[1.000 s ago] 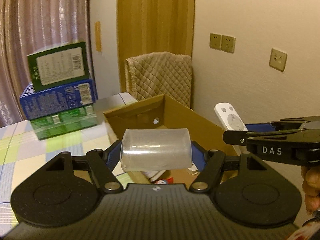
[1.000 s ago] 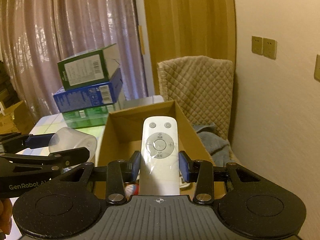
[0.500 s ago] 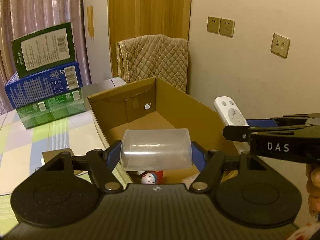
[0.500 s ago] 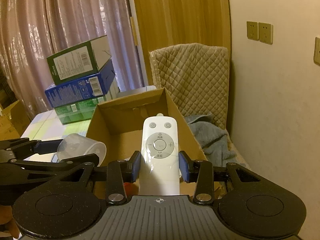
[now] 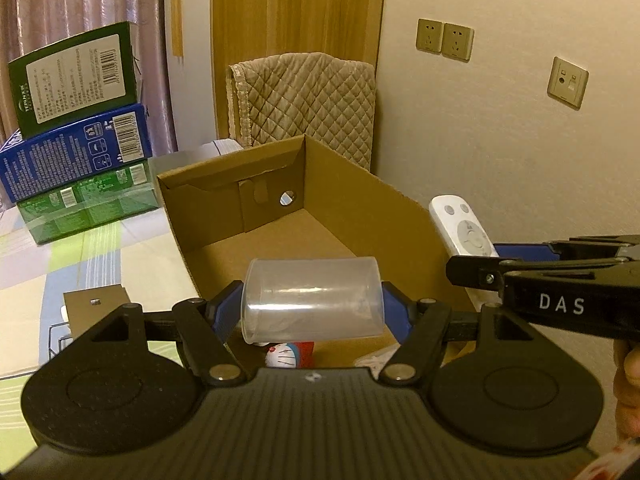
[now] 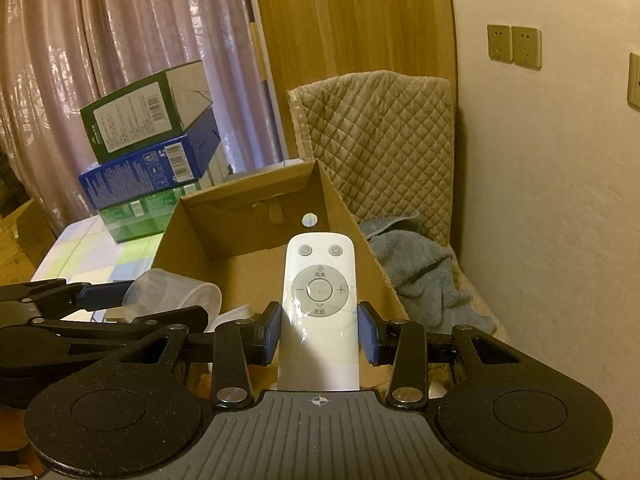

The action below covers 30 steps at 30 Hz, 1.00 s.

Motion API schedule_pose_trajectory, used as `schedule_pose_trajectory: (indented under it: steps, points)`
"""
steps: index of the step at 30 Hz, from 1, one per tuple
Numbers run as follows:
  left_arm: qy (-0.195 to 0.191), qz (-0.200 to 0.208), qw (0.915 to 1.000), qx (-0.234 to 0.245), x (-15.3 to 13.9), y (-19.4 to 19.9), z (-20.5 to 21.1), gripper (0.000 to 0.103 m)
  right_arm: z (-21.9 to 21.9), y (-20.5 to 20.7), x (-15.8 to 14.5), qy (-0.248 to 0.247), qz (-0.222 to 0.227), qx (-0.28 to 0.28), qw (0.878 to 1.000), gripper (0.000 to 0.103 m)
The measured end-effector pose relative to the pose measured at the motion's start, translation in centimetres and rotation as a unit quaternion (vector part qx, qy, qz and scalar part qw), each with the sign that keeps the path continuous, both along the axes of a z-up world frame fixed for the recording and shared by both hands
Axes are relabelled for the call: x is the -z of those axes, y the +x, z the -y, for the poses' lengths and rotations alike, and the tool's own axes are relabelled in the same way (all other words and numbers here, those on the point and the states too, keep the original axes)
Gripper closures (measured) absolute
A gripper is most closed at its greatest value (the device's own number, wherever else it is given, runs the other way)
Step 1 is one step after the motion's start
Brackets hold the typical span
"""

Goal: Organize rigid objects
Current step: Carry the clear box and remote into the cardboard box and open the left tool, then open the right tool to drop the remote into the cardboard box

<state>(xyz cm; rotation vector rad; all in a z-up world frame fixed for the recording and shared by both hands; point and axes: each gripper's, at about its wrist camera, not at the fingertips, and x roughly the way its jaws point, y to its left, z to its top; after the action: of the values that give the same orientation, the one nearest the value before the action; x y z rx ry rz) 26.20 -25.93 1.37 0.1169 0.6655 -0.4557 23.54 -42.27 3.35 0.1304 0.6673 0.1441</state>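
The left gripper [image 5: 312,306] points forward and downward over the near end of the cardboard box [image 5: 360,196], its blue pads pressed on both ends of a clear plastic cup [image 5: 312,300] that lies sideways between them; the right gripper [image 6: 319,332] tilts down likewise beside it, jaws nearly closed on the sides of a white remote [image 6: 319,304], which sticks out forward with its buttons facing up; a bit of the person's hand [image 5: 628,384] shows at the right edge of the left view. Both held things hang above the box — the cup over its near left part, the remote along its right wall. The far half of the box floor is bare; a small cartoon toy [image 5: 288,354] and some pale items lie at the near end, under the cup. Left of the box the checked tablecloth [image 5: 80,264] is open up to the stacked boxes [image 5: 76,152]; right of it a quilted chair [image 6: 376,140] with a blue towel [image 6: 416,264] stands against the wall.
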Motion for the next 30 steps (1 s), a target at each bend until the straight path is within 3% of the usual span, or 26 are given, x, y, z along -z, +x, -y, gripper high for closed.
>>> schedule_pose_trajectory:
  steps: [6,30]
  points:
    - [-0.001,-0.004,1.0,-0.006,0.4,0.36,0.16,0.03,0.33,0.0,0.14,0.002,-0.001,0.005,1.0,0.066]
    - [-0.006,0.0,0.9999,-0.016,0.48,0.16,-0.6,0.03,-0.33,-0.21,0.07,0.0,-0.001,0.001,1.0,0.066]
